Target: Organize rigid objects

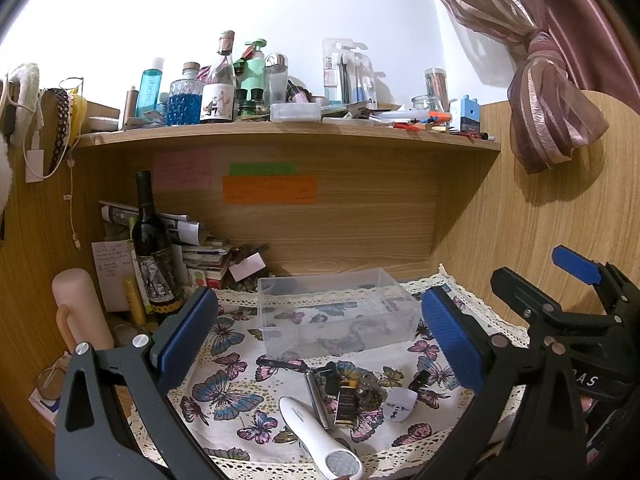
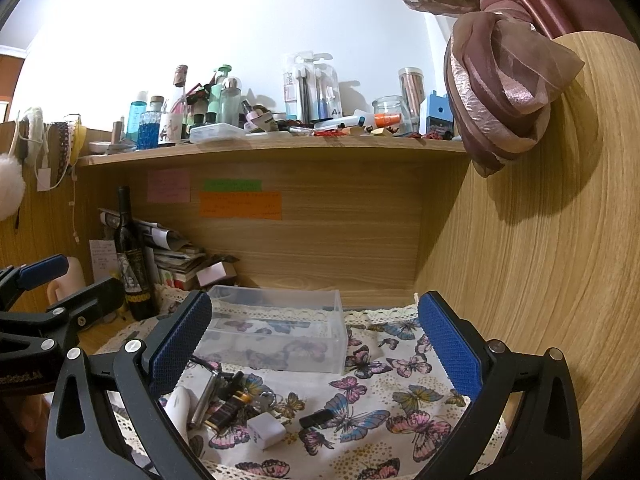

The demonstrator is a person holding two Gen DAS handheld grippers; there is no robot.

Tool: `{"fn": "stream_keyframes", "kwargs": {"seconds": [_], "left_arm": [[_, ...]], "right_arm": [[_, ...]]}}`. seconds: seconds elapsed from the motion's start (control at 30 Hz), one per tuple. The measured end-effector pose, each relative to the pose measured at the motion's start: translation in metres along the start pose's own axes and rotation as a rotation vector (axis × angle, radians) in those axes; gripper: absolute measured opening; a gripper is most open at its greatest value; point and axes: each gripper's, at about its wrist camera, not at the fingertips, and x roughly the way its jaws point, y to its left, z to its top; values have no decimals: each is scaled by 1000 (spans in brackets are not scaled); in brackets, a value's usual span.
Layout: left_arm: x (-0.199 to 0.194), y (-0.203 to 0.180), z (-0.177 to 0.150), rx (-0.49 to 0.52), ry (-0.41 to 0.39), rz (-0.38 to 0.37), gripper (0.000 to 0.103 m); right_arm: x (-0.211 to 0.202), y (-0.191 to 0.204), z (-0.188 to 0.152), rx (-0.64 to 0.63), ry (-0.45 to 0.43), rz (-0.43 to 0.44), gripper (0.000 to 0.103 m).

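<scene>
On the left, the left tool point(image 1: 316, 344) hung released above the table, its blue pads spread wide and nothing between them. Below it lay the white handheld device point(image 1: 320, 436), and just right of that a silver metal bar point(image 1: 318, 400), a small dark bottle with a gold band point(image 1: 347, 404) and a white plug adapter point(image 1: 397, 407), all bunched close on the butterfly cloth point(image 1: 224, 396). Behind the cluster stood the clear plastic box point(image 1: 336, 312), seemingly empty. Further right, the right tool point(image 2: 314, 344) was likewise released and held nothing; a small black object point(image 2: 316, 418) lay apart from the cluster.

The sorting looked not yet begun. The likely next move would be lowering one tool onto a single piece and closing on it without dragging its touching neighbours, then carrying it to the box.
</scene>
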Motion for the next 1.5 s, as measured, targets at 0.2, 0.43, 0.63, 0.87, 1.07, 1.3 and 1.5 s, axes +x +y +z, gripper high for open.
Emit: {"fn": "stream_keyframes", "kwargs": {"seconds": [0.2, 0.43, 0.63, 0.87, 1.07, 1.3, 1.5], "left_arm": [[0, 0, 0, -1, 0, 1, 103], [1, -4, -1, -3, 7, 0, 103], [15, -1, -9, -26, 79, -10, 103], [53, 1, -47, -48, 251, -16, 103], [83, 2, -94, -72, 417, -3, 103], [93, 2, -127, -84, 509, 13, 103], [92, 5, -149, -91, 548, 0, 88]], "right_arm": [[0, 0, 0, 0, 0, -1, 103], [1, 0, -1, 1, 3, 0, 103], [8, 3, -5, -3, 31, -7, 103], [30, -1, -15, 1, 102, -7, 103], [49, -3, -30, 2, 170, 1, 103], [74, 4, -51, -1, 278, 66, 103], [90, 12, -68, -6, 356, 93, 103]]}}
